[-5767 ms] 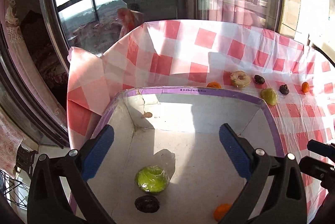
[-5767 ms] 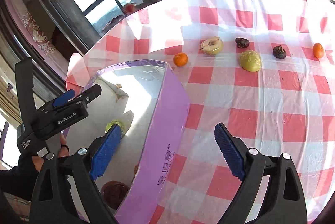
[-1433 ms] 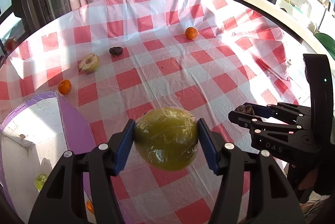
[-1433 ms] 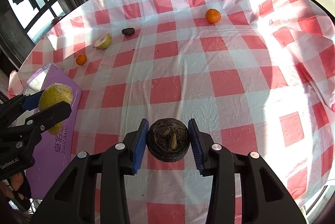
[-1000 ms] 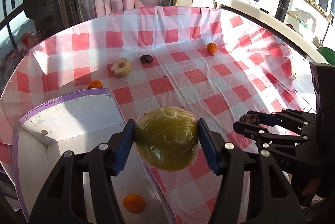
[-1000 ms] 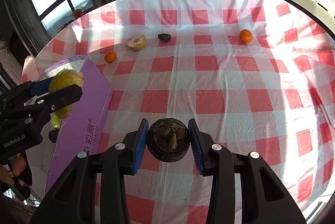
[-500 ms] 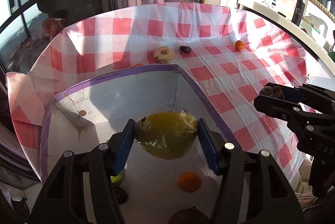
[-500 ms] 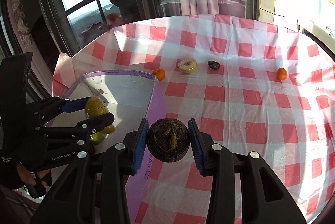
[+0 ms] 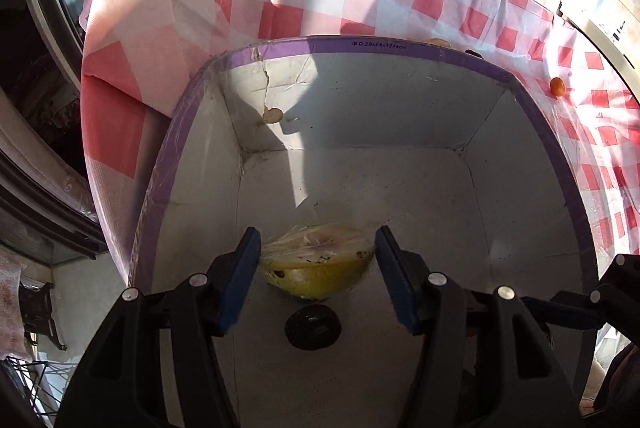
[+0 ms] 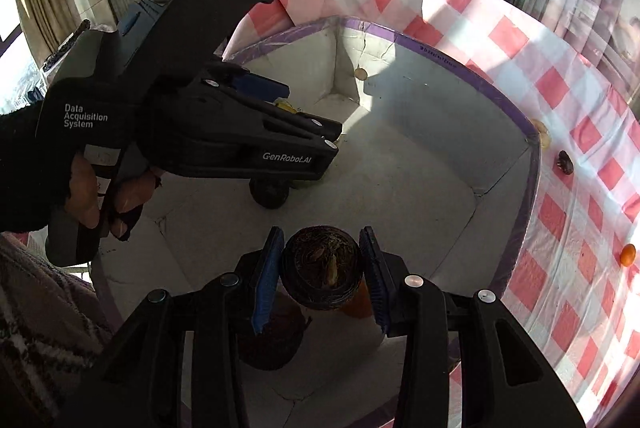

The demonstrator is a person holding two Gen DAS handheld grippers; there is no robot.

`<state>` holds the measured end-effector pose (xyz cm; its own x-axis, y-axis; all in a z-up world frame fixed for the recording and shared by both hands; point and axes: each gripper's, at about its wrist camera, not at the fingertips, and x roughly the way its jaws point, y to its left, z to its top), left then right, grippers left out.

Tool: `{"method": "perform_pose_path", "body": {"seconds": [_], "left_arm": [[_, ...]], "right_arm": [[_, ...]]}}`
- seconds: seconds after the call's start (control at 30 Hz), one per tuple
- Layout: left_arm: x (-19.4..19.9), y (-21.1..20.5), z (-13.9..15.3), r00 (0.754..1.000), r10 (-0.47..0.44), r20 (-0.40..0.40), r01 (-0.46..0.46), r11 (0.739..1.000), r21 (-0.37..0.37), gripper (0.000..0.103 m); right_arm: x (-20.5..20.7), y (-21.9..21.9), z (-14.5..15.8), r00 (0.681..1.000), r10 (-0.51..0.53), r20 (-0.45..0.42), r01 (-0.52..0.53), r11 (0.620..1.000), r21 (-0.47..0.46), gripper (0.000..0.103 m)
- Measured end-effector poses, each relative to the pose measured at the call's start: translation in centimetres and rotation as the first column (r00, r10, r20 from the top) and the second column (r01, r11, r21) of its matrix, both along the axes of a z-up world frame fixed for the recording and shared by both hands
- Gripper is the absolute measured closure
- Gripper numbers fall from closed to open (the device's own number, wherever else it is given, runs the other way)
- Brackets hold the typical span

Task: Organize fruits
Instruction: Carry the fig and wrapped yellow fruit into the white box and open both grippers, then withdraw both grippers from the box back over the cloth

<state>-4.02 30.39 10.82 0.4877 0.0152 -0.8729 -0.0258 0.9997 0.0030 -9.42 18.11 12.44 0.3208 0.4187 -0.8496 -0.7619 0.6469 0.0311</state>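
The left tool (image 9: pixel 318 270) is clamped on a yellow-green fruit (image 9: pixel 316 268) wrapped in clear film, pinched between both blue pads and held inside the purple-rimmed box (image 9: pixel 400 46), low over its white floor. Just below that fruit, a small dark fruit (image 9: pixel 313 326) is seen lying on the box floor. The right tool (image 10: pixel 322 270) is closed tight on a dark round fruit (image 10: pixel 322 270), which is carried over the near part of the same box. An orange fruit (image 10: pixel 358 302) is glimpsed under it, beside a large brown fruit (image 10: pixel 268 336) on the floor. The left tool is seen from the right wrist view, gripped by a gloved hand (image 10: pixel 92 192). Beyond the box wall, the red-checked cloth (image 10: pixel 560 88) is spread over the desk, and on it a cut pale fruit (image 10: pixel 542 138), a dark shrivelled fruit (image 10: pixel 565 163) and a small orange (image 10: pixel 628 254) are left lying apart.
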Motion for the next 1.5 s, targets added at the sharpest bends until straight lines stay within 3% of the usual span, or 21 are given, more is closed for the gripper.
{"method": "perform_pose_path", "body": {"seconds": [0.17,0.47,0.67,0.8,1.0,1.23,1.33,1.5], "left_arm": [[0.2,0.9,-0.5,0.999,0.022,-0.025,-0.023,0.999,-0.025,0.044],[0.6,0.5,-0.5,1.0,-0.002,-0.023,0.001,1.0,-0.012,0.042],[0.5,-0.2,-0.4,0.999,-0.034,-0.009,0.034,0.999,-0.039,0.023],[0.3,-0.6,0.0,0.999,-0.026,0.029,0.025,1.0,0.003,0.005],[-0.2,0.7,1.0,0.995,0.042,0.094,-0.036,0.998,-0.057,0.005],[-0.9,0.0,2.0,0.987,0.047,0.155,-0.039,0.998,-0.049,0.004],[-1.1,-0.9,2.5,0.981,0.054,0.189,-0.048,0.998,-0.035,0.003],[-1.1,-3.2,3.5,0.964,0.043,0.261,-0.051,0.998,0.026,0.003]], "right_arm": [[-0.3,0.0,-1.4,0.997,-0.012,-0.079,0.012,1.0,0.005,0.064],[-0.1,-0.8,-2.0,0.991,-0.097,-0.091,0.096,0.995,-0.009,0.061],[-0.2,-0.8,-1.6,0.992,-0.097,-0.082,0.098,0.995,0.002,0.043],[-0.1,-0.9,-1.8,0.992,-0.091,-0.085,0.092,0.996,0.006,0.039],[-0.6,-0.9,-1.2,0.996,-0.072,-0.048,0.073,0.997,0.021,0.025],[-0.7,-2.2,0.3,0.996,-0.092,-0.007,0.092,0.989,0.117,0.024],[-0.4,-3.8,1.1,0.991,-0.132,-0.005,0.131,0.974,0.183,0.019],[0.9,-8.7,2.0,0.963,-0.26,-0.072,0.27,0.919,0.288,0.018]]}}
